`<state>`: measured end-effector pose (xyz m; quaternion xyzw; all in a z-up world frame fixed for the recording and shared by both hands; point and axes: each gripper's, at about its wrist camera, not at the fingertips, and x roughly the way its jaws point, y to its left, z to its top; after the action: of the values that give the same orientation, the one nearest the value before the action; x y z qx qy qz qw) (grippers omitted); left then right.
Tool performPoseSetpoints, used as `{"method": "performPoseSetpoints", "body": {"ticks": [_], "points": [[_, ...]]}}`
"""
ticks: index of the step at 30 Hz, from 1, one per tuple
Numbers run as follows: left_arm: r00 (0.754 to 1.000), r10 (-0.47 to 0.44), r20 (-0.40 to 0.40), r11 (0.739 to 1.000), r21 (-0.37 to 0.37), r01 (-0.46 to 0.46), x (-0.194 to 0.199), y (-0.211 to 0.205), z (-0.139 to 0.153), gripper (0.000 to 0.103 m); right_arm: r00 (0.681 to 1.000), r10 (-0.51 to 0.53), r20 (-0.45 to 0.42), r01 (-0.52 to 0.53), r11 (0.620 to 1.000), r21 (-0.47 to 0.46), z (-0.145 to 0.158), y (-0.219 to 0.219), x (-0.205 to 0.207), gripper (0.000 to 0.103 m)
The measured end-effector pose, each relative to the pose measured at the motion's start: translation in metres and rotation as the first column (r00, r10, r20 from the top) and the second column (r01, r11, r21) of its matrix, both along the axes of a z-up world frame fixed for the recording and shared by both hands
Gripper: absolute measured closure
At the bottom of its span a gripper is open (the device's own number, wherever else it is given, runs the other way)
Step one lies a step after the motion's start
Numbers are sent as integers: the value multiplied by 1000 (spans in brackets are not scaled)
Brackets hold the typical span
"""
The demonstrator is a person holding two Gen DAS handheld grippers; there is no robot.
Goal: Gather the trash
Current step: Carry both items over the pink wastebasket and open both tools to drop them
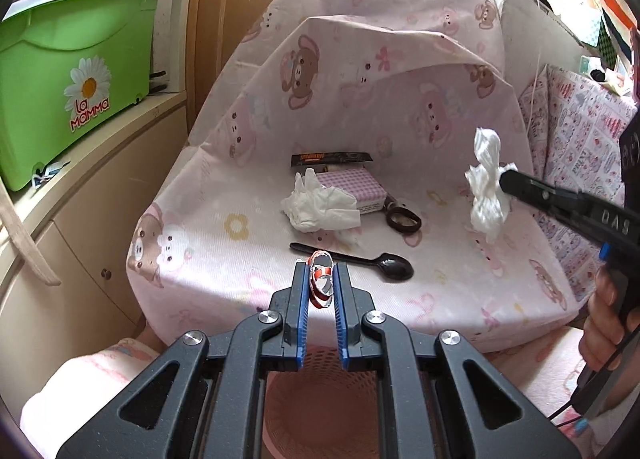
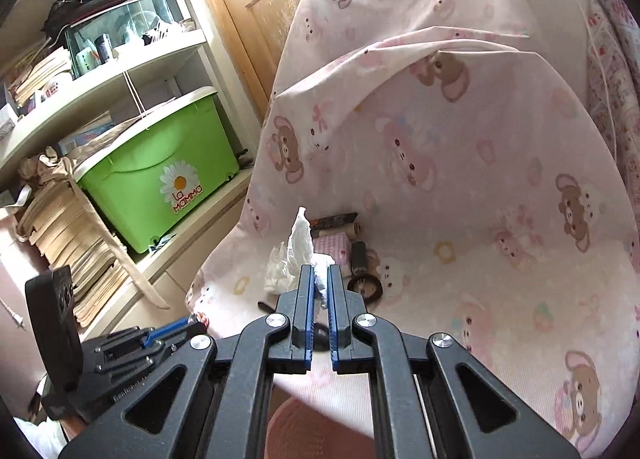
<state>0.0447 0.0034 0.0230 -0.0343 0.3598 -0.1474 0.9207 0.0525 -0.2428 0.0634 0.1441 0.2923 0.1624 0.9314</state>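
My left gripper (image 1: 321, 267) is shut on a crumpled red-and-silver wrapper (image 1: 321, 279), held above the front of the pink bear-print seat (image 1: 224, 243). My right gripper (image 2: 319, 269) is shut on a white tissue wad (image 2: 302, 239); in the left wrist view it hangs in the air at the right (image 1: 486, 183). On the seat lie another crumpled tissue (image 1: 320, 205), a black plastic spoon (image 1: 360, 261), a dark snack wrapper (image 1: 331, 159) and a pink checked box (image 1: 356, 185). A pink mesh basket (image 1: 320, 399) stands on the floor below my left gripper.
Scissors with brown handles (image 1: 402, 217) lie beside the box. A green "La Momma" bin (image 1: 68, 87) sits on the shelf at the left, with stacked papers (image 2: 68, 243) below the shelves. A patterned cushion (image 1: 580, 131) is at the right.
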Motion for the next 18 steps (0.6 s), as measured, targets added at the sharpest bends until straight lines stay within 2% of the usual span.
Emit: {"method": "performPoseSetpoints", "body": {"ticks": [10,14,18], "points": [[999,-17,-46,1000,-26,16,-17,7,-2,92,997,48,-55,-51,997,-63,-17,21,-27,96],[992,-64,-110,995,-81,55,-16,9,-6,92,992,95,-83,-98,995,-33,-21,29,-40,96],[988,-62,-143,994,78,74,-19,-8,-26,92,984,120,-130,-134,985,-104,-35,45,-49,96]]}}
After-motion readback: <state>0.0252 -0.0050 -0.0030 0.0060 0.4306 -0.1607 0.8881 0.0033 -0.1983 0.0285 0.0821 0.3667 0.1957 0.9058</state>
